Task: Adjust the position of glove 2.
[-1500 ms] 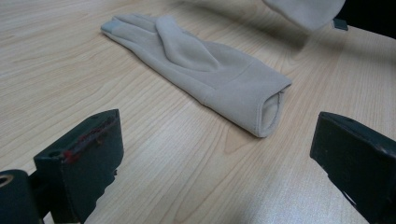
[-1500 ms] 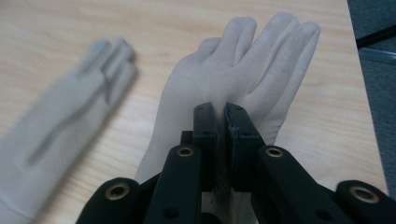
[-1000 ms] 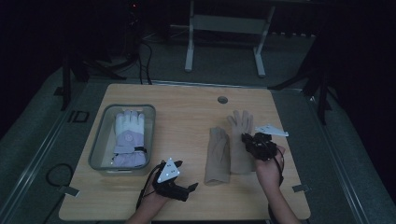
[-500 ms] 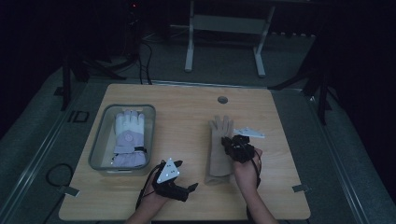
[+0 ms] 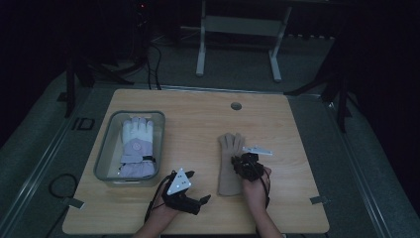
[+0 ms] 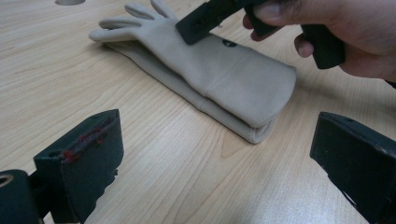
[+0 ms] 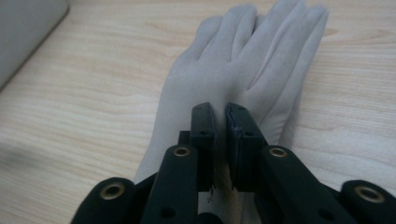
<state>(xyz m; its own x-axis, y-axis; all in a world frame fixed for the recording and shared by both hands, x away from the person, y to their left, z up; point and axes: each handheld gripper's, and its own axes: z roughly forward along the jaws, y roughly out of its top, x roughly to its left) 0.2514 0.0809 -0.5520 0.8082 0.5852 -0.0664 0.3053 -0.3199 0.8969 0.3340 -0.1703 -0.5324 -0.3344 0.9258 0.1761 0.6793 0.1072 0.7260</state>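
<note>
On table, right claw [image 7: 220, 116] pinched on beige glove [image 5: 229, 161], left claw [image 6: 210, 154] spread wide, resting low nearby

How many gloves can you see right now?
3, maybe more hidden: two beige gloves stacked on the table under the right claw, and at least one white glove in the clear bin; a second there may be hidden.

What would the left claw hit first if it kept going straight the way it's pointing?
Most likely the cuff end of the beige glove, which lies on the table straight ahead between the left claw's open jaws. Only bare wood sits before it, though depth is hard to judge.
</note>
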